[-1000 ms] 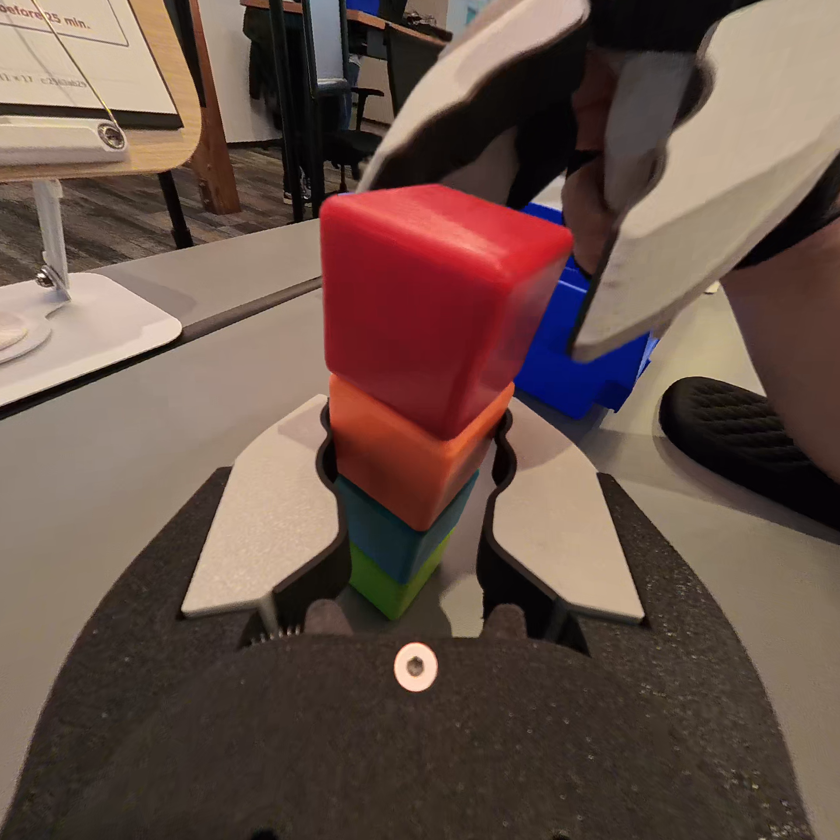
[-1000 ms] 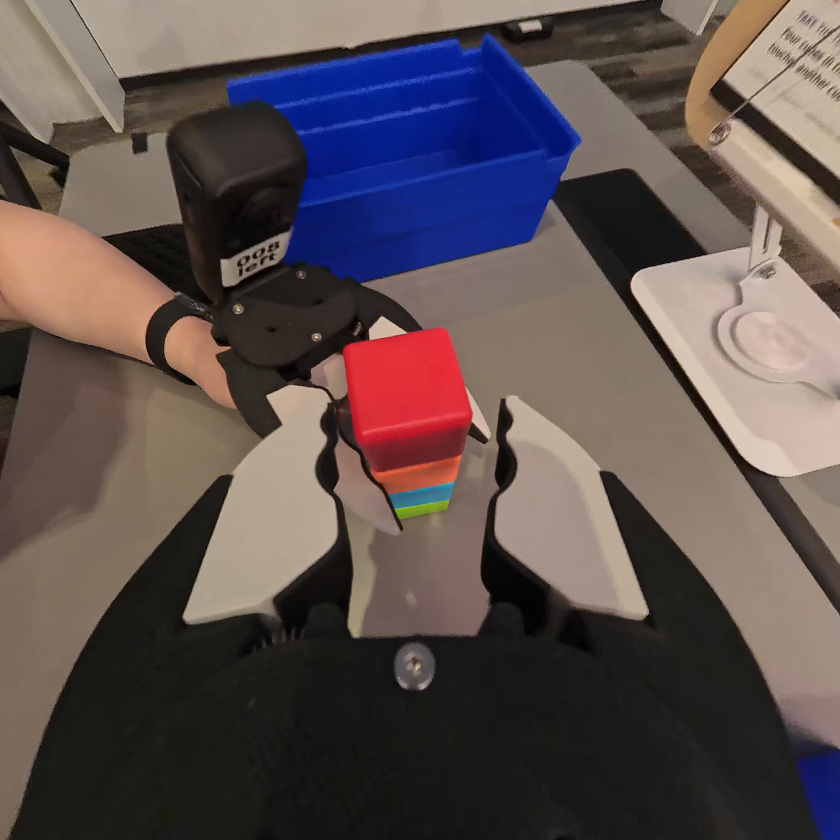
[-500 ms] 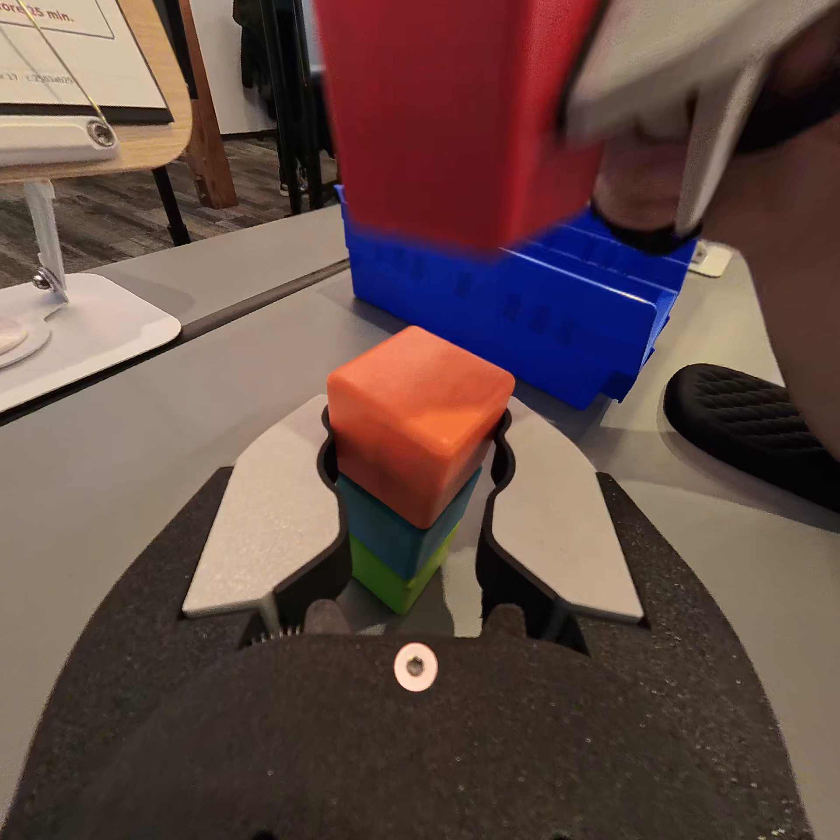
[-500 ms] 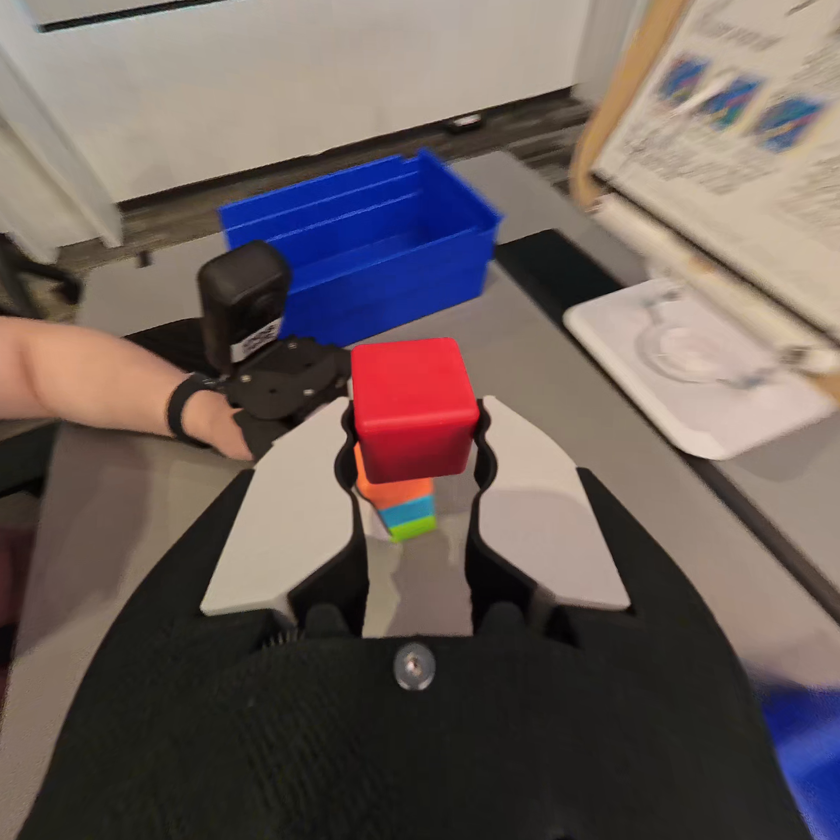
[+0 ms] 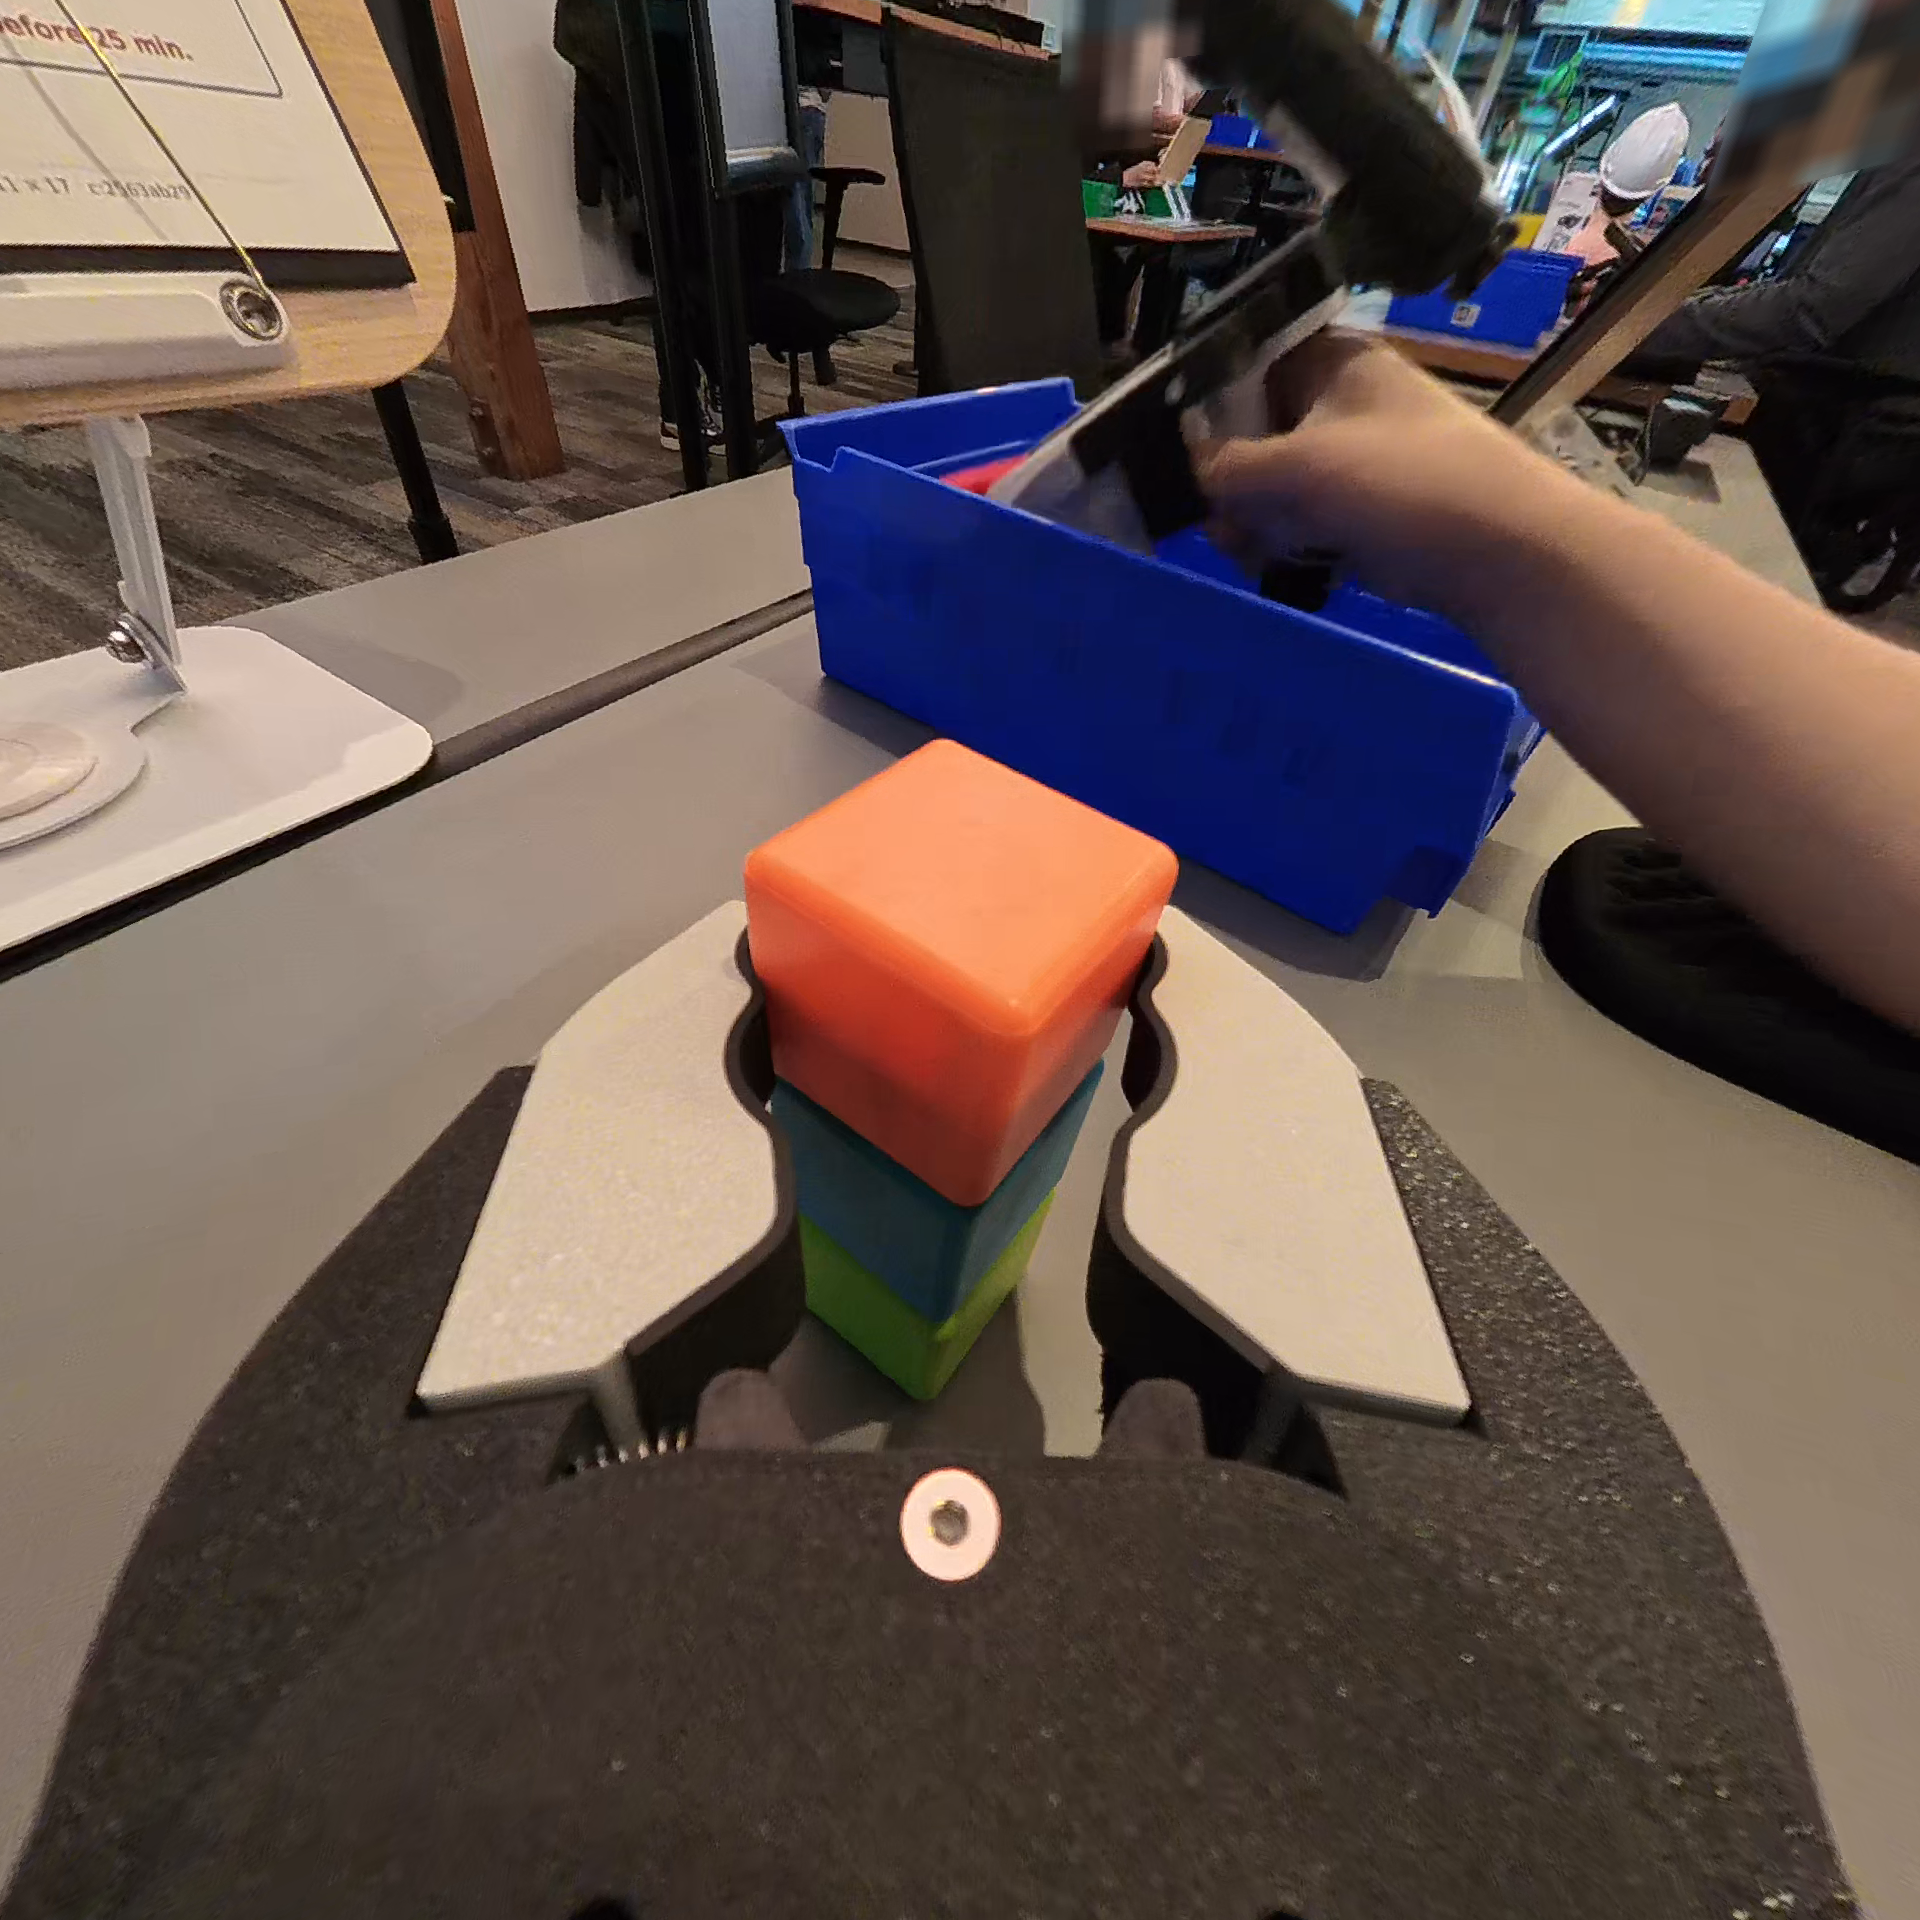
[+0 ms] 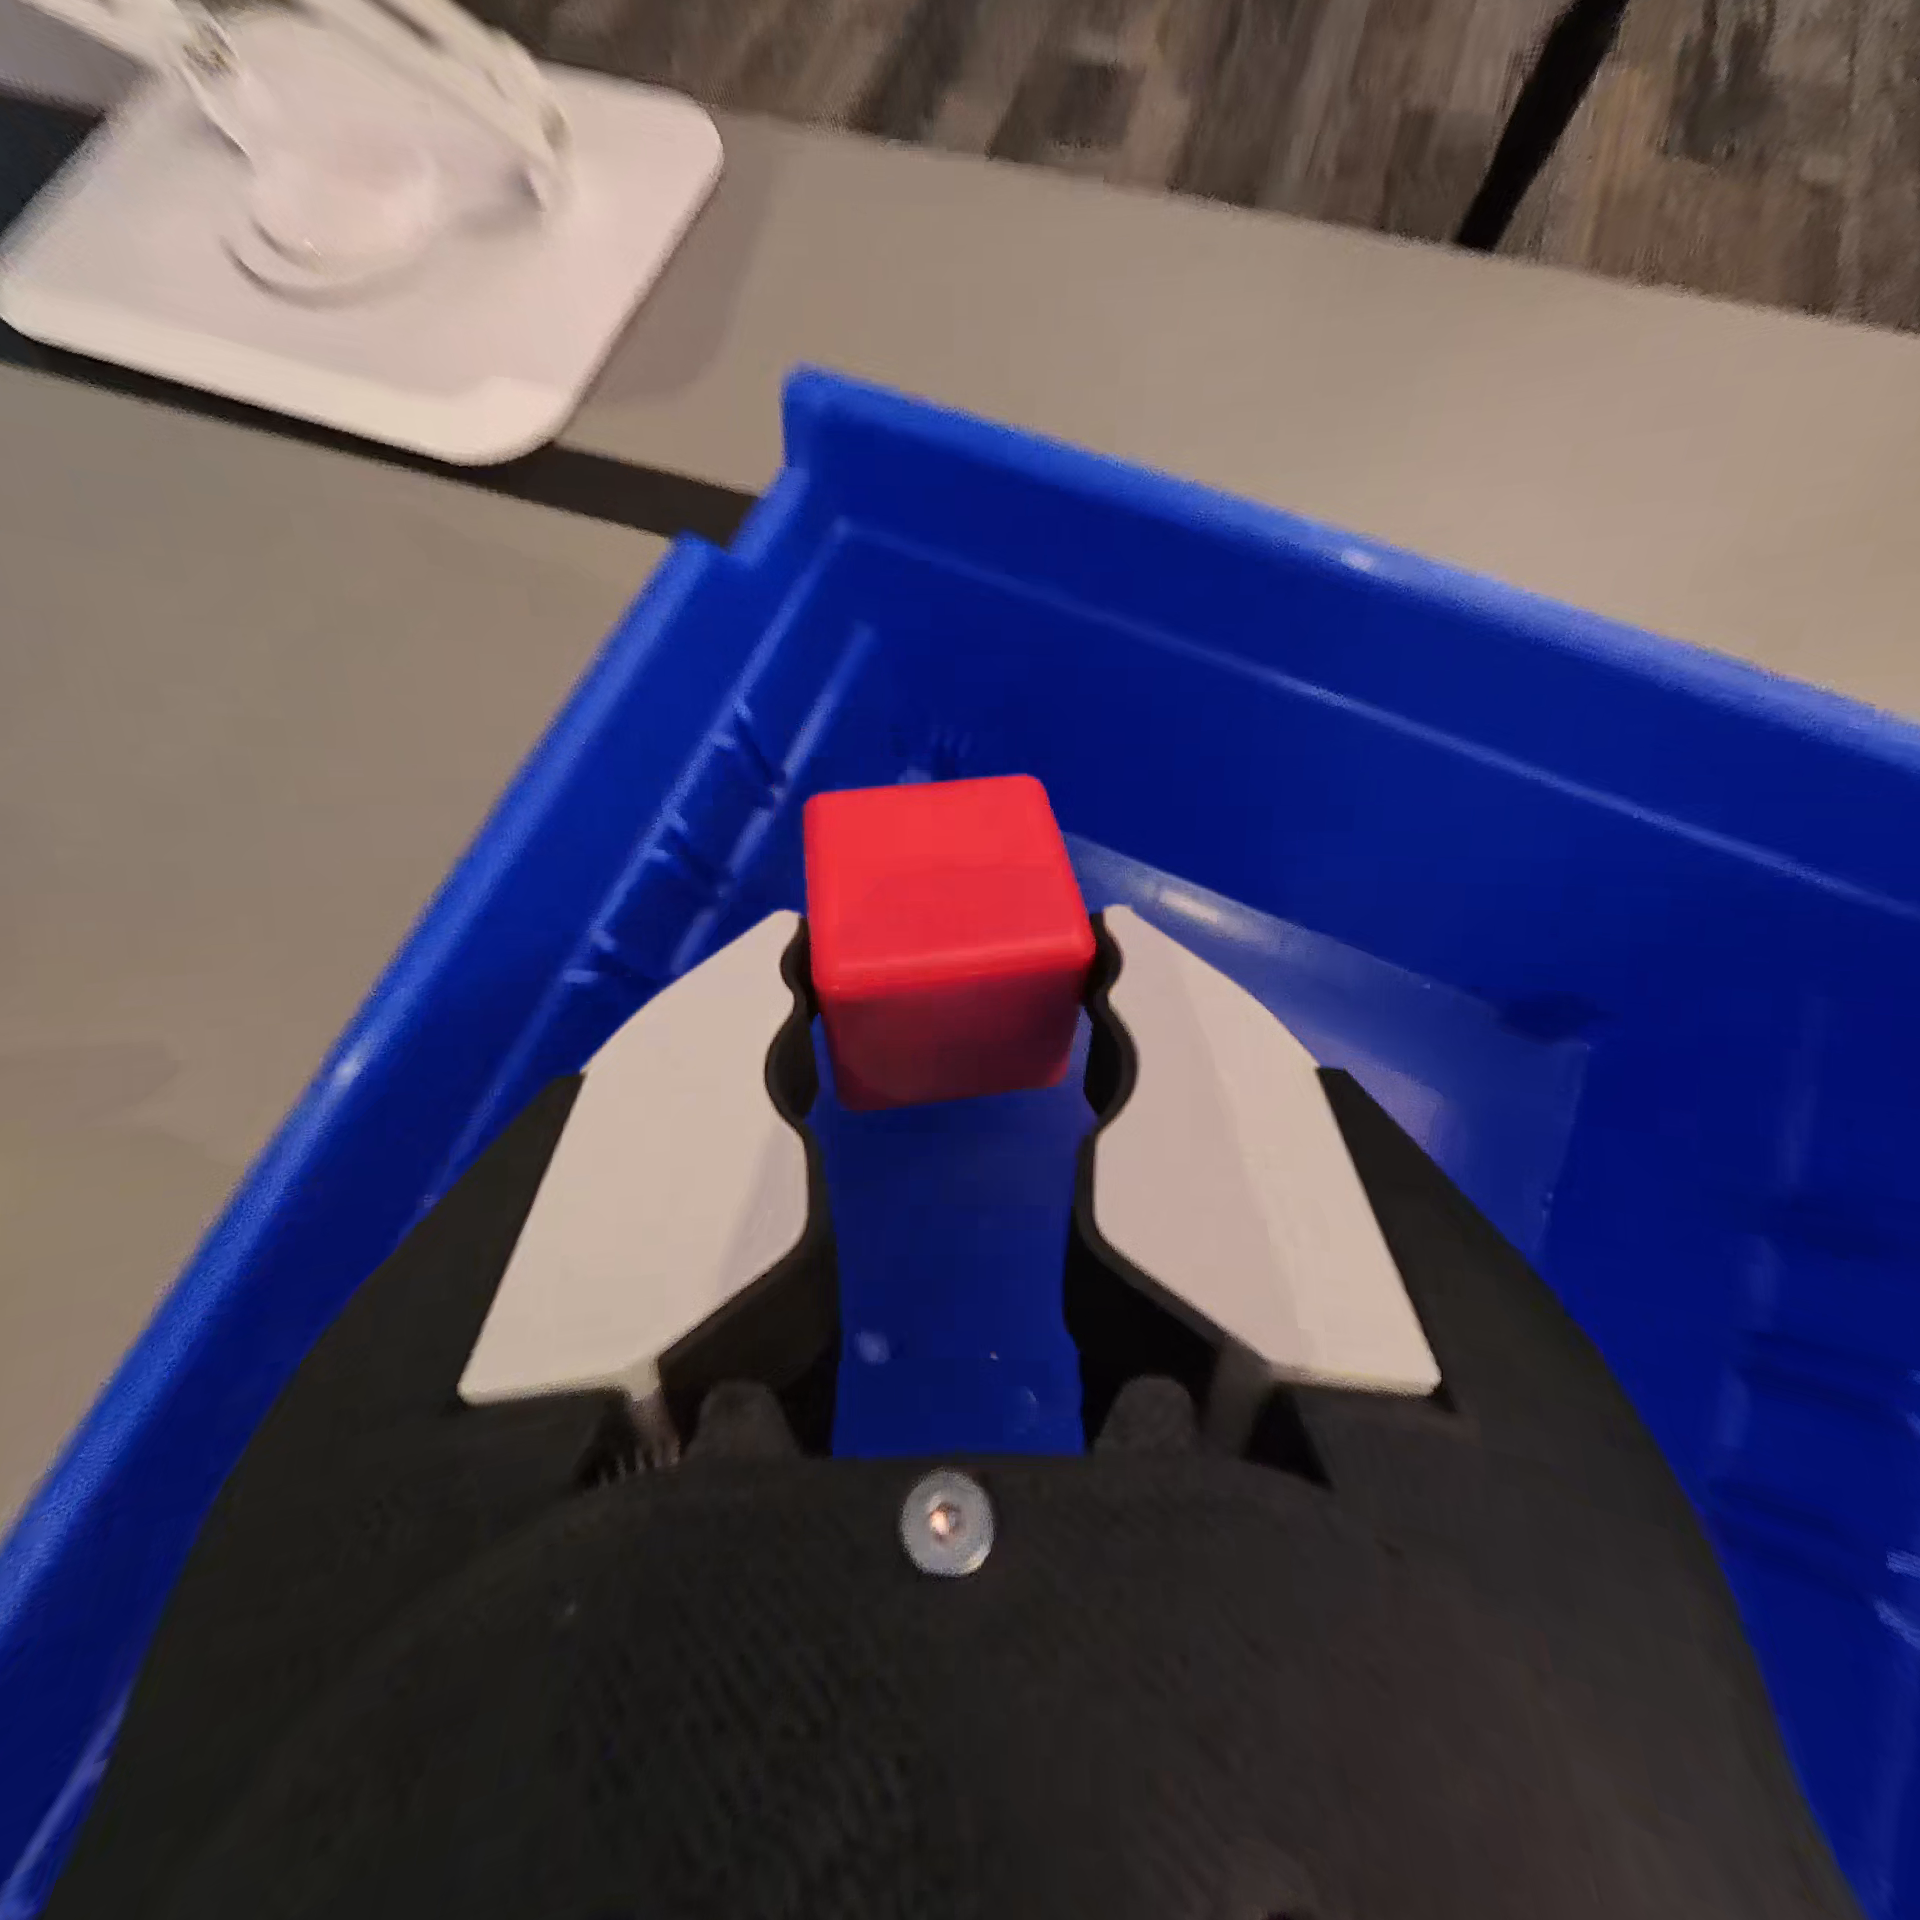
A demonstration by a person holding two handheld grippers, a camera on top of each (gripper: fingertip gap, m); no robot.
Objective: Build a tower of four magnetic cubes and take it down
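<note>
A three-cube stack stands on the grey table: orange cube (image 5: 956,935) on top, teal cube (image 5: 904,1216) under it, green cube (image 5: 894,1320) at the bottom. My left gripper (image 5: 945,971) is shut on the orange cube, with its fingertips against both sides. My right gripper (image 6: 945,956) is shut on the red cube (image 6: 935,914) and holds it inside the blue bin (image 6: 1351,665), near a corner and above the floor. In the left wrist view the right gripper (image 5: 1081,488) shows blurred, dipping into the bin (image 5: 1143,675) beyond the stack.
A white stand base (image 5: 208,748) with a clipboard above it sits at the left; it also shows in the right wrist view (image 6: 364,312). A black pad (image 5: 1683,966) lies at the right under the person's forearm (image 5: 1714,727). Office chairs and desks stand behind. About 25 cm separates my left fingertips from my right.
My right gripper shut on the red cube, lifted it off the stack and carried it into the blue bin. My left gripper has stayed on the orange cube.
</note>
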